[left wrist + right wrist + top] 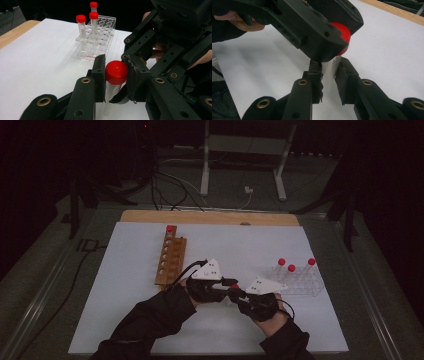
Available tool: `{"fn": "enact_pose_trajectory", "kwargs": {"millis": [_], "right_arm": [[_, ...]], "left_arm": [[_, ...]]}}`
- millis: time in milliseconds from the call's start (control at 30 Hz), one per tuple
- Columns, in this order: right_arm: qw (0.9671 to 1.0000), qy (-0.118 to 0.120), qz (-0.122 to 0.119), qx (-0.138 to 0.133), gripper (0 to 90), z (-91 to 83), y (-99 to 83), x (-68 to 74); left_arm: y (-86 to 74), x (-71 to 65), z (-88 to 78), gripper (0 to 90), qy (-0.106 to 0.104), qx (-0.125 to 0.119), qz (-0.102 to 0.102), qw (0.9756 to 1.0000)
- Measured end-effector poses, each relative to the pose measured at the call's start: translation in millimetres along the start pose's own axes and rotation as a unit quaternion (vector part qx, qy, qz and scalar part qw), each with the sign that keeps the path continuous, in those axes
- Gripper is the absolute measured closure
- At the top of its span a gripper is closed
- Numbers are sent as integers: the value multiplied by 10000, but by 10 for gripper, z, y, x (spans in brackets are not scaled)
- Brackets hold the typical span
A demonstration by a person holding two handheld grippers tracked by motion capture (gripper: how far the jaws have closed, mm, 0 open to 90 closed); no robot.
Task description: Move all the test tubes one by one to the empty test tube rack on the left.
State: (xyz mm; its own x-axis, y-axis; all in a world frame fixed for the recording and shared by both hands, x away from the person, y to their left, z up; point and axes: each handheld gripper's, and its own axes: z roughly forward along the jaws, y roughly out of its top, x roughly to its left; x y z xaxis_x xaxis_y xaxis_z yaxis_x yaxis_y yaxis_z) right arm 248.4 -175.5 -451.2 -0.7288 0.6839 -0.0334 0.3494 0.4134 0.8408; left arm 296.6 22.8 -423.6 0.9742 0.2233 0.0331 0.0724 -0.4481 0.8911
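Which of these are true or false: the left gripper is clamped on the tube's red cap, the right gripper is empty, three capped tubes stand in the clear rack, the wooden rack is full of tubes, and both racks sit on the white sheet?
1. The left gripper is clamped on the red cap. True.
2. The right gripper is empty. False: its jaws grip the clear body of the same tube.
3. Three capped tubes stand in the clear rack. True.
4. The wooden rack is full of tubes. False: one red-capped tube stands at its far end.
5. Both racks sit on the white sheet. True.
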Motion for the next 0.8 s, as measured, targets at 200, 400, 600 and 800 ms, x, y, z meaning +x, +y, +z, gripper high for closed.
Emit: {"fn": "enact_pose_trajectory", "kwargs": {"millis": [200,400,600,800], "right_arm": [[10000,47,45,-6,738,11,-4,-9],[9998,59,73,-163,549,-37,6,-29],[9990,-80,174,-401,362,-110,9,-79],[9976,-220,312,-577,151,-162,13,-117]], "left_arm": [[3,0,-7,721,67,29,27,10000],[-10,99,-109,721,422,-5,-76,9991],[-7,244,-322,722,809,-52,-153,9966],[-8,417,-554,722,1176,-82,-285,9926]]}}
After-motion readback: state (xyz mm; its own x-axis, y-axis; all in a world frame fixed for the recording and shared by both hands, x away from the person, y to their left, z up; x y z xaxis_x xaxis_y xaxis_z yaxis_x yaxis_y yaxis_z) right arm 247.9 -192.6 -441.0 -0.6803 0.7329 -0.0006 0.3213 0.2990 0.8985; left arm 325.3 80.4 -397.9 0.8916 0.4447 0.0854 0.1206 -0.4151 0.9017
